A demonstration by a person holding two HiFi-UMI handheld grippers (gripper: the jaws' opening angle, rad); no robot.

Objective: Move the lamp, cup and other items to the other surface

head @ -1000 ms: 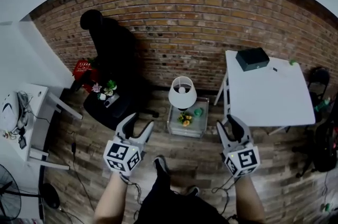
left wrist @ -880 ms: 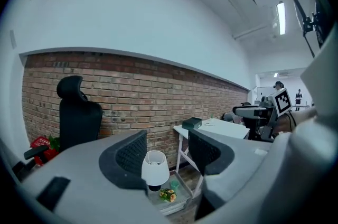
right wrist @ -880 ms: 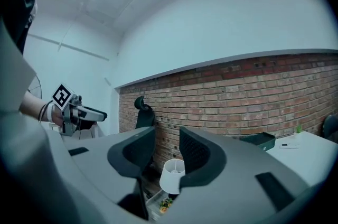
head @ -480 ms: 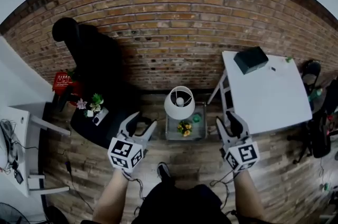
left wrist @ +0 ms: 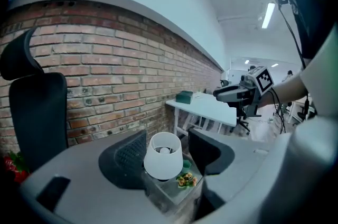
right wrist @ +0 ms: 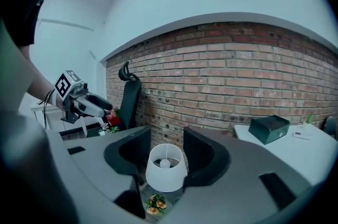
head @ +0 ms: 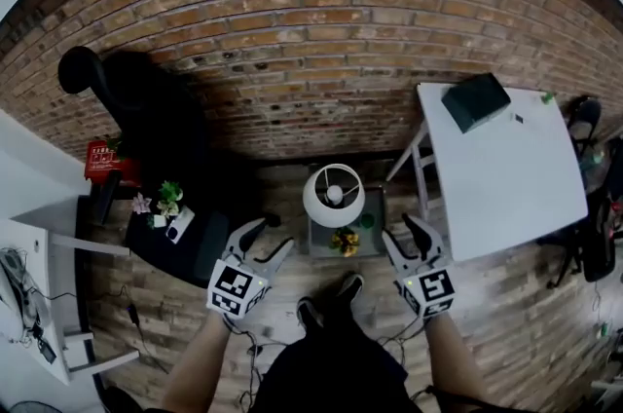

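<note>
A white-shaded lamp (head: 334,195) stands on a small low side table (head: 321,241) against the brick wall. Beside it are a yellow flower bunch (head: 343,241) and a small green cup (head: 366,220). My left gripper (head: 271,236) hangs open just left of the table, short of the lamp (left wrist: 163,156). My right gripper (head: 402,234) is open at the table's right; its jaws have just been opening, with nothing between them. In the right gripper view the lamp (right wrist: 165,169) shows beyond the jaws, with the flowers (right wrist: 154,204) below it. Neither gripper touches anything.
A white table (head: 506,177) stands to the right with a dark green box (head: 477,101) on it. A black office chair (head: 146,109) stands at the left, with small potted flowers (head: 165,202) and a red object (head: 97,158) nearby. The floor is wood.
Both grippers have moved forward and down toward the side table, one to each side of it. The lamp now sits nearer to them.
</note>
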